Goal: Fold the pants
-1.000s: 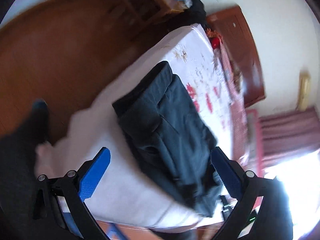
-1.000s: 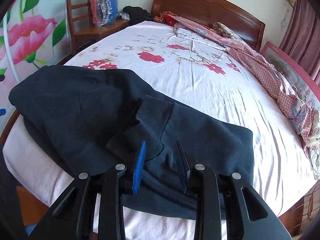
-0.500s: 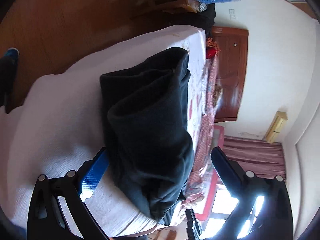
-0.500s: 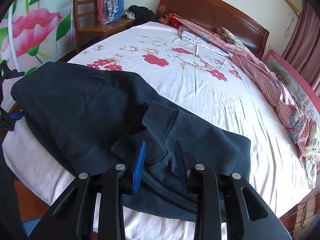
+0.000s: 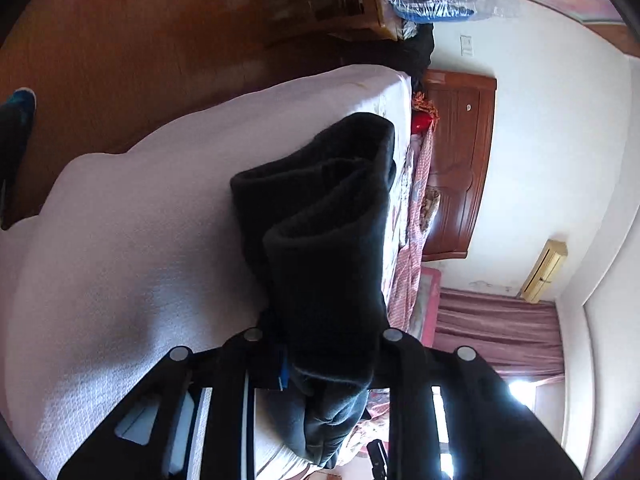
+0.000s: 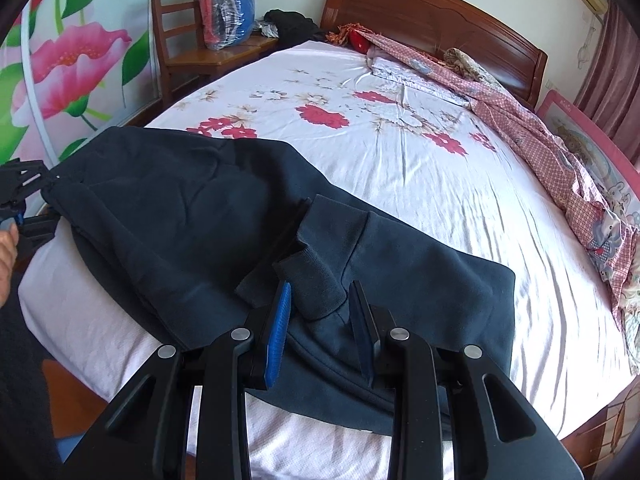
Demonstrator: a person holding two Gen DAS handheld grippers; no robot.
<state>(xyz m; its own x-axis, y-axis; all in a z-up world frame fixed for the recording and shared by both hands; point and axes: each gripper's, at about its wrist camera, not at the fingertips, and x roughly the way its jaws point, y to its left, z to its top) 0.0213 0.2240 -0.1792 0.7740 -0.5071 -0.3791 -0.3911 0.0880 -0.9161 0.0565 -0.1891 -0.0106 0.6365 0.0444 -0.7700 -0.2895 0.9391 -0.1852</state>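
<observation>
Dark navy pants (image 6: 192, 220) lie partly folded across the near end of the bed, with a ribbed cuff (image 6: 312, 284) turned up at the front. My right gripper (image 6: 320, 304) is narrowly open around that cuff, its jaws not touching it. My left gripper (image 5: 320, 356) is shut on the pants (image 5: 324, 240) at their left end; the cloth bunches thickly between the jaws. The left gripper also shows at the left edge of the right wrist view (image 6: 24, 196), holding the pants' edge.
The bed has a white floral sheet (image 6: 400, 152) and a wooden headboard (image 6: 432, 20). A pink checked blanket (image 6: 560, 152) runs along its right side. A wooden chair (image 6: 188, 52) with a plastic-wrapped bundle stands at the far left. Wooden floor (image 5: 120, 40) lies beside the bed.
My left gripper has come down to the pants' end and closed on it; it was wide open before. My right gripper has stayed over the cuff, barely moving.
</observation>
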